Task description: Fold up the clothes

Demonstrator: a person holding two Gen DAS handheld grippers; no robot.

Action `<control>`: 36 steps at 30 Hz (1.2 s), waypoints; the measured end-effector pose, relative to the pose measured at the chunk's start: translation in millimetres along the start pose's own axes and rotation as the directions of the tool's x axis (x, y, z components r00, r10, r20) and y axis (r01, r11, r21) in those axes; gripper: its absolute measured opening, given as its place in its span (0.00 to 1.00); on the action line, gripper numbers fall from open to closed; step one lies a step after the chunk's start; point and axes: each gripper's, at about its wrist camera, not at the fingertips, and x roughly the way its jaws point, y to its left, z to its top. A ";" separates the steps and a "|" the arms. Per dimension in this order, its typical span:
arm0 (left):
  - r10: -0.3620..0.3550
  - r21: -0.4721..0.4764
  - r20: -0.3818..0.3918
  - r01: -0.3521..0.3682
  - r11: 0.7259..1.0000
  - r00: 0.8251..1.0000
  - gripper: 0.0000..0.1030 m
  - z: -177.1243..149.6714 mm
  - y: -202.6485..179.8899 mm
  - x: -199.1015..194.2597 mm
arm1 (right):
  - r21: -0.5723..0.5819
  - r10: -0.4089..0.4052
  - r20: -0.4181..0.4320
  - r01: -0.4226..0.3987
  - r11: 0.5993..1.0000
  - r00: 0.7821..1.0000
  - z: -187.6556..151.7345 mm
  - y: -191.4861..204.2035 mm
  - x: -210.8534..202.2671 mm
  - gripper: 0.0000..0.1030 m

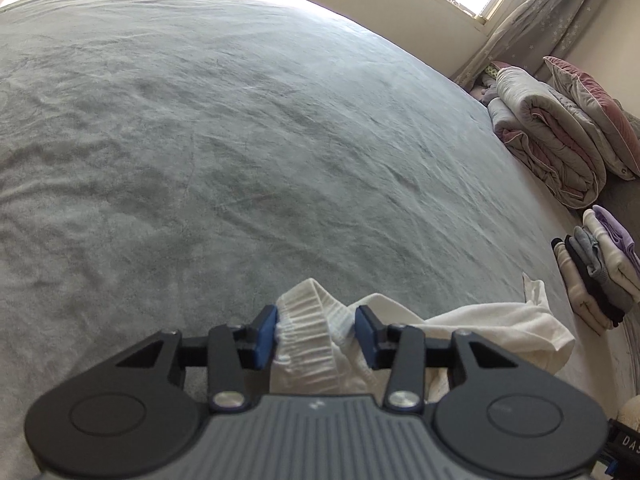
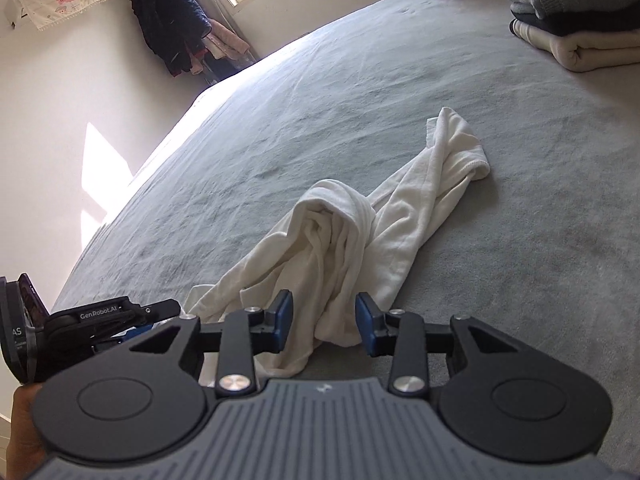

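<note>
A white garment (image 2: 360, 220) lies crumpled and twisted on the grey bedspread (image 2: 400, 92), one leg stretched away toward the far right. Its ribbed elastic waistband (image 1: 312, 332) sits between the blue pads of my left gripper (image 1: 316, 332), whose jaws stand apart on either side of the bunched band. My right gripper (image 2: 323, 328) is open, its pads on either side of a hanging fold of the same garment near its close end. The left gripper also shows in the right wrist view (image 2: 100, 320), low at the left.
A stack of folded clothes (image 2: 576, 12) sits on the bed at the far right, also in the left wrist view (image 1: 600, 264). A rolled quilt and pillow (image 1: 560, 136) lie beyond it. Clothes hang on a rack (image 2: 176, 36) by the wall. The grey bedspread (image 1: 240, 140) stretches wide ahead.
</note>
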 end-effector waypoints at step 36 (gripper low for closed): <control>-0.011 0.091 0.013 0.010 0.996 1.000 0.20 -3.4 42.5 -15.9 | -0.403 0.005 -0.198 -0.086 0.911 0.980 -69.8 73.8 29.8 0.16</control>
